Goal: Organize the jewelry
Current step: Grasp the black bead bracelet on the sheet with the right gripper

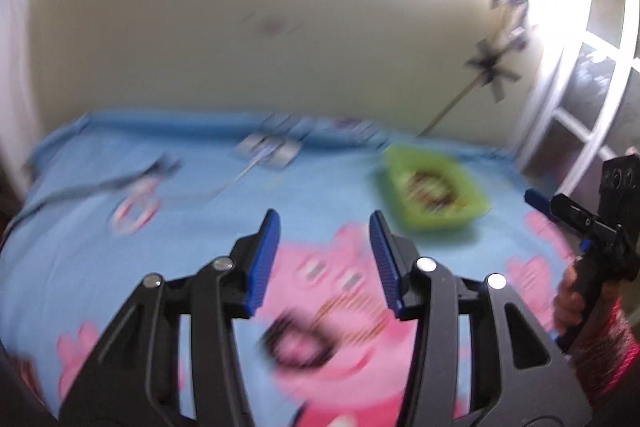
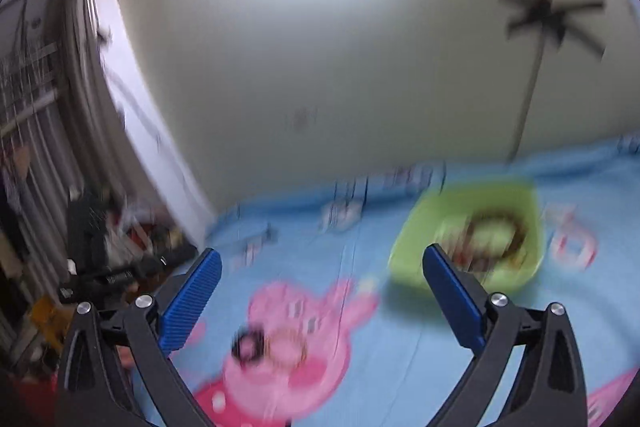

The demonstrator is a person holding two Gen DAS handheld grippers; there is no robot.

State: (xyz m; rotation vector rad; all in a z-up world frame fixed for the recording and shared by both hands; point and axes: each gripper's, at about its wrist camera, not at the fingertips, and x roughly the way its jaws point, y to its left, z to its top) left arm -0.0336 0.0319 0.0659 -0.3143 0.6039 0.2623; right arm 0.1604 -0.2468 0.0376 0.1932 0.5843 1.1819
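Both views are motion-blurred. A green tray (image 1: 472, 205) with brown beaded jewelry (image 1: 430, 189) in it sits on a blue cartoon-print sheet (image 1: 80, 247); it also shows in the right wrist view (image 2: 412, 267). A dark ring-shaped piece (image 1: 298, 343) and a thin golden piece lie on the pink pig print, below my left gripper (image 1: 324, 259), which is open and empty. My right gripper (image 2: 320, 297) is open and empty, above the sheet left of the tray; the dark ring (image 2: 248, 345) lies below it. The right gripper shows at the left view's right edge (image 1: 560, 205).
A pink-white bangle (image 1: 134, 213) and a dark strap lie at left on the sheet. Small packets (image 1: 268, 151) lie near the cream wall. A stand with dark spokes (image 1: 492, 67) leans at the wall. Clutter is off the bed's left side (image 2: 112, 259).
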